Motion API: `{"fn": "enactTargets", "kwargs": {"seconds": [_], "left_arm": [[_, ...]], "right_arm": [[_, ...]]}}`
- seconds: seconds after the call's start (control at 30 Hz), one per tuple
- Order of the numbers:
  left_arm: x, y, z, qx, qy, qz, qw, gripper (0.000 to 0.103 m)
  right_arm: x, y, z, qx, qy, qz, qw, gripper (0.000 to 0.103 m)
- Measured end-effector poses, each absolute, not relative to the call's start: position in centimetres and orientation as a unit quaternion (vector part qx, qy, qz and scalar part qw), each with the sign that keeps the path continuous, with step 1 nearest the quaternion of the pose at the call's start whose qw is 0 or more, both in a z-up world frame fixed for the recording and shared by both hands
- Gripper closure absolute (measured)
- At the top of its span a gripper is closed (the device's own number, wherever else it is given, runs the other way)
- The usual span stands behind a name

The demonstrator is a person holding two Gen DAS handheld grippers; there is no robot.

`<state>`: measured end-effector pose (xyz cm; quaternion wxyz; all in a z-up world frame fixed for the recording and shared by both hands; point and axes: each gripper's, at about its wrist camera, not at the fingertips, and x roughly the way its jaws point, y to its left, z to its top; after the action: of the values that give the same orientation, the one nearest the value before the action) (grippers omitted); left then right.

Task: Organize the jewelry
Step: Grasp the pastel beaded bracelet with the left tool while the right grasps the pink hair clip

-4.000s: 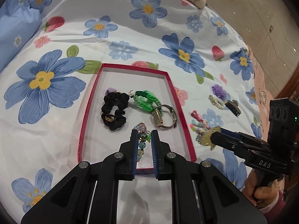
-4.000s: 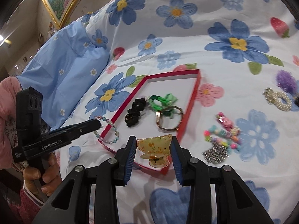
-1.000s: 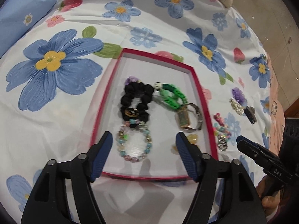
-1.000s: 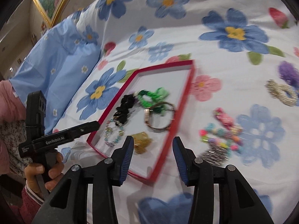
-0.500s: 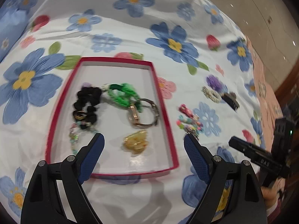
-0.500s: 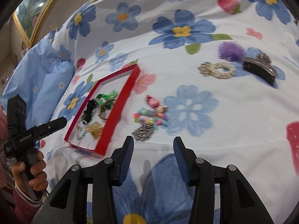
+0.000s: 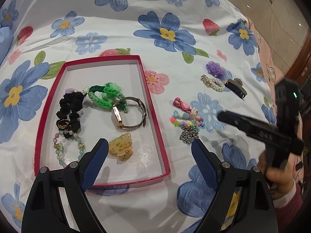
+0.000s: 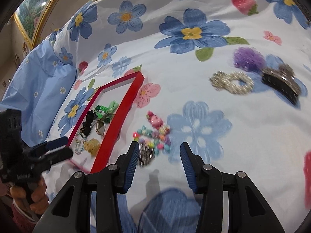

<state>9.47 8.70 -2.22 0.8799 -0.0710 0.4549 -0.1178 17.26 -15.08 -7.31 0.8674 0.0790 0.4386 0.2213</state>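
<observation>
your left gripper (image 7: 148, 148) spread wide, empty, over red tray (image 7: 153, 114) near-right rim | right gripper (image 8: 159, 151) parted, empty, bare sheet ahead | silver chain (image 8: 145, 156) just beside its left finger, bead bracelet (image 8: 153, 135) past tips | yellow claw clip (image 7: 120, 148) inside tray

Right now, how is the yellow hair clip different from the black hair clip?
The yellow clip lies inside the red tray; the black clip lies out on the flowered sheet. The yellow clip is see-through with speckles; the black clip is dark with a sparkly top. The yellow clip lies by itself; the black clip touches a pearl ring. Both are claw clips.
</observation>
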Motion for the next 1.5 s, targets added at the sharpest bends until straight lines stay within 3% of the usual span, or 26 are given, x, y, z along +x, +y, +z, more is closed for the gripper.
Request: {"fn": "enactTargets", "kwargs": {"seconds": [0.4, 0.43, 0.47, 0.53, 0.57, 0.87, 1.27, 1.4, 1.43, 1.5], "left_arm": [[10.8, 7.8, -3.1, -0.066, 0.467, -0.128, 0.873, 0.015], [11.0, 7.7, -3.2, -0.064, 0.468, -0.131, 0.872, 0.015], [11.2, 7.4, -3.2, -0.062, 0.469, -0.133, 0.871, 0.015], [11.8, 6.8, -3.3, -0.056, 0.471, -0.141, 0.869, 0.015], [12.0, 6.4, -3.3, -0.053, 0.473, -0.146, 0.867, 0.015], [14.9, -0.6, -4.5, 0.034, 0.487, -0.192, 0.851, 0.015], [17.9, -4.5, -8.1, 0.107, 0.520, -0.186, 0.826, 0.016], [18.1, -4.3, -8.7, 0.099, 0.521, -0.193, 0.825, 0.036], [18.2, -4.1, -8.6, 0.095, 0.520, -0.192, 0.827, 0.056], [18.7, -3.5, -8.2, 0.070, 0.523, -0.200, 0.826, 0.083]], "right_arm": [[23.7, -9.7, -10.7, 0.001, 0.483, 0.245, 0.840, 0.059], [24.0, -9.5, -11.2, -0.005, 0.490, 0.243, 0.837, 0.061], [24.1, -9.5, -11.5, -0.009, 0.491, 0.239, 0.838, 0.075], [24.2, -9.8, -11.6, -0.011, 0.486, 0.233, 0.842, 0.077], [24.1, -10.3, -11.4, -0.003, 0.483, 0.233, 0.844, 0.082], [21.7, -18.7, -7.8, 0.108, 0.437, 0.198, 0.871, 0.083], [17.0, -24.4, -6.3, 0.163, 0.422, 0.172, 0.875, 0.083], [16.3, -24.5, -6.1, 0.172, 0.418, 0.177, 0.874, 0.083], [16.1, -24.4, -6.1, 0.175, 0.417, 0.179, 0.874, 0.083], [15.9, -24.1, -6.0, 0.174, 0.416, 0.183, 0.874, 0.083]]}}
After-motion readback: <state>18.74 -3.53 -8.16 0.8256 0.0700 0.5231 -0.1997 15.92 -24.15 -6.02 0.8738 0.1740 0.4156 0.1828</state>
